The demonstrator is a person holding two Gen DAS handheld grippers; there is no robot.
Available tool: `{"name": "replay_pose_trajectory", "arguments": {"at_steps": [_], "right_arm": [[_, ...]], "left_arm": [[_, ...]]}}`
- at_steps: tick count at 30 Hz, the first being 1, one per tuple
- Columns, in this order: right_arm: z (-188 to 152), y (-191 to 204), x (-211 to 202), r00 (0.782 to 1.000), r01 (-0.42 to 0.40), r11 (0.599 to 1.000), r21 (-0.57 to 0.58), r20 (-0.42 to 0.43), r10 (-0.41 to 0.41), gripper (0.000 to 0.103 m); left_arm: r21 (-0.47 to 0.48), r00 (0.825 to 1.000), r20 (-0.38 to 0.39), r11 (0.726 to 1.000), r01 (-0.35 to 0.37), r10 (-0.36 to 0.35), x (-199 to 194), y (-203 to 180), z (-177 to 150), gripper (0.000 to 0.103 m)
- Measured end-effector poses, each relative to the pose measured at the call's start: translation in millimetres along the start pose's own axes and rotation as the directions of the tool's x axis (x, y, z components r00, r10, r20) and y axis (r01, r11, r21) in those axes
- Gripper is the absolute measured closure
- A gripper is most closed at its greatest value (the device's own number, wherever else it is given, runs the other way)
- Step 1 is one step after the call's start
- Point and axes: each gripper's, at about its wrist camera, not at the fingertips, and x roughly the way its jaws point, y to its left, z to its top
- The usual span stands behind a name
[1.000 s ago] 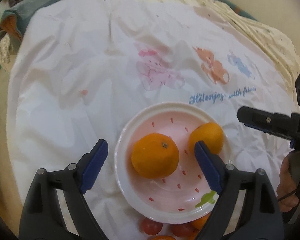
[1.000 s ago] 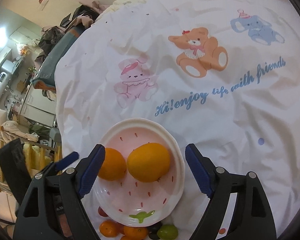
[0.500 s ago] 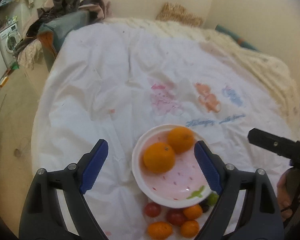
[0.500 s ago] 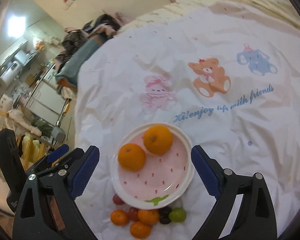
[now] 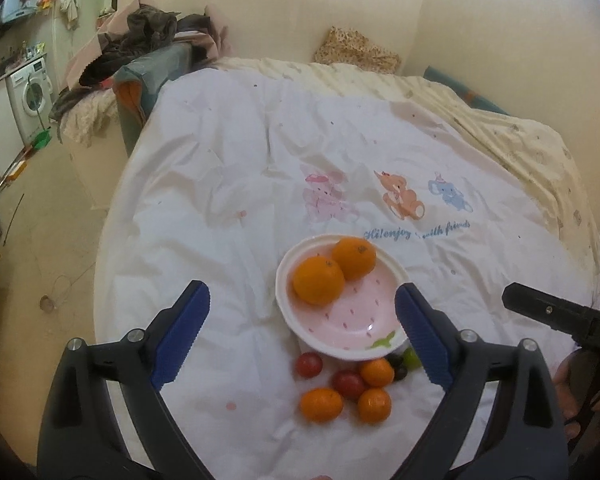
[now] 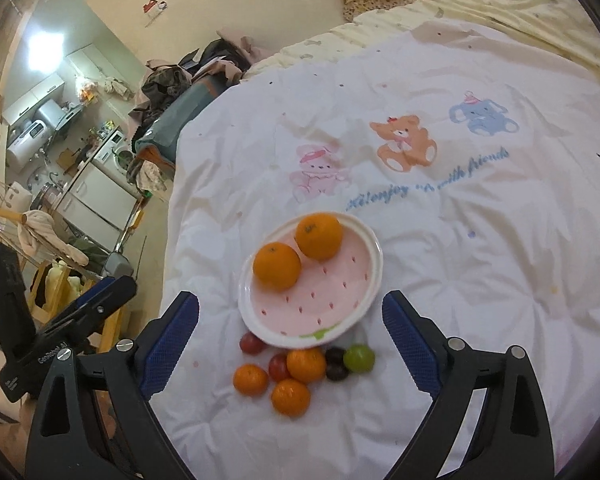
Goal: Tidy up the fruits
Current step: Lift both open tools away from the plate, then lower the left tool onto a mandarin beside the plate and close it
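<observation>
A pink plate with a white rim lies on the white bedspread and holds two oranges. Small fruits lie loose in front of the plate: mandarins, red tomatoes, dark grapes and a green grape. My left gripper is open and empty, held above and short of the fruit. My right gripper is open and empty, also held above the loose fruit.
The bedspread has cartoon animals printed beyond the plate. A cream blanket covers the far right. Piled clothes lie at the far left corner, and the bed's left edge drops to the floor.
Both grippers have pulled back and up from the plate. The plate looks smaller and the loose fruits in front of it have come into full view.
</observation>
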Motion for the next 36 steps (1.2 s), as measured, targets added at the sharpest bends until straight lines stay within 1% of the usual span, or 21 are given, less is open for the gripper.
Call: {"name": "replay_pose_trajectory", "arguments": {"at_steps": [3,9,14,16,18,20,23,25,28,29,30,31,32,34,35,36], "right_arm": [[-10.9,-2.8,-6.3,1.0,0.022,1.0,0.01,0.001,-0.022,0.008],[-32.5,-12.1,-11.3,0.998,0.051,0.997,0.053,-0.022,-0.05,0.008],[-39.7,-17.6,-7.0,0.996,0.079,0.996,0.045,-0.044,-0.078,0.008],[-40.8,-20.7,-2.3,0.994,0.094,0.994,0.049,-0.055,-0.091,0.008],[-40.7,-25.7,2.2,0.991,0.121,0.991,0.062,-0.068,-0.117,0.008],[-40.9,-30.9,3.6,0.985,0.162,0.983,0.082,-0.079,-0.156,0.008],[-39.9,-42.7,5.5,0.981,0.176,0.975,0.136,-0.101,-0.163,0.008],[-38.6,-49.0,7.4,0.982,0.168,0.972,0.167,-0.11,-0.151,0.008],[-36.0,-50.6,12.3,0.98,0.179,0.969,0.172,-0.121,-0.16,0.008],[-35.0,-50.2,13.5,0.98,0.177,0.969,0.173,-0.124,-0.157,0.008],[-34.2,-49.8,15.1,0.98,0.174,0.97,0.172,-0.127,-0.153,0.008],[-33.3,-49.1,16.8,0.98,0.172,0.971,0.167,-0.131,-0.151,0.008],[-32.9,-48.0,17.9,0.98,0.172,0.971,0.163,-0.133,-0.151,0.008],[-32.2,-46.6,19.5,0.98,0.17,0.973,0.157,-0.134,-0.15,0.008],[-31.9,-46.2,19.9,0.98,0.167,0.974,0.154,-0.135,-0.147,0.008],[-31.7,-46.0,20.4,0.98,0.165,0.974,0.152,-0.136,-0.145,0.008]], "left_arm": [[0.003,1.0,-0.011,1.0,-0.026,0.026,-4.3,-2.1,-9.5,0.011],[-0.004,0.998,-0.04,0.999,-0.048,0.048,-4.5,-4.5,-24.9,0.011],[0.002,0.996,-0.072,0.998,-0.055,0.055,1.1,-8.4,-34.4,0.011],[0.005,0.994,-0.09,0.998,-0.055,0.055,6.1,-9.8,-37.8,0.011],[0.005,0.99,-0.128,0.999,-0.051,0.052,15.5,-10.1,-42.2,0.011],[0.003,0.983,-0.166,0.997,-0.073,0.072,26.5,-7.7,-46.2,0.011],[-0.006,0.974,-0.213,0.997,-0.081,0.078,37.5,-3.9,-52.9,0.011],[-0.001,0.965,-0.25,0.997,-0.078,0.076,44.3,-4.1,-59.3,0.011],[0.016,0.943,-0.329,0.999,-0.047,0.05,58.5,-9.7,-71.4,0.012],[0.017,0.933,-0.359,0.999,-0.029,0.033,64.2,-13.2,-75.3,0.012],[0.033,0.915,-0.404,0.999,-0.005,0.018,72.6,-19.6,-82.0,0.014],[0.055,0.901,-0.433,0.998,0.006,0.018,78.9,-25.2,-86.8,0.019],[0.072,0.893,-0.45,0.997,0.01,0.023,82.9,-29.0,-89.9,0.027],[0.097,0.87,-0.491,0.995,0.012,0.038,94.6,-34.1,-98.4,0.035],[0.096,0.866,-0.499,0.995,0.012,0.038,97.0,-34.9,-99.5,0.039],[0.097,0.862,-0.506,0.995,0.008,0.042,100.3,-34.6,-100.8,0.041]]}}
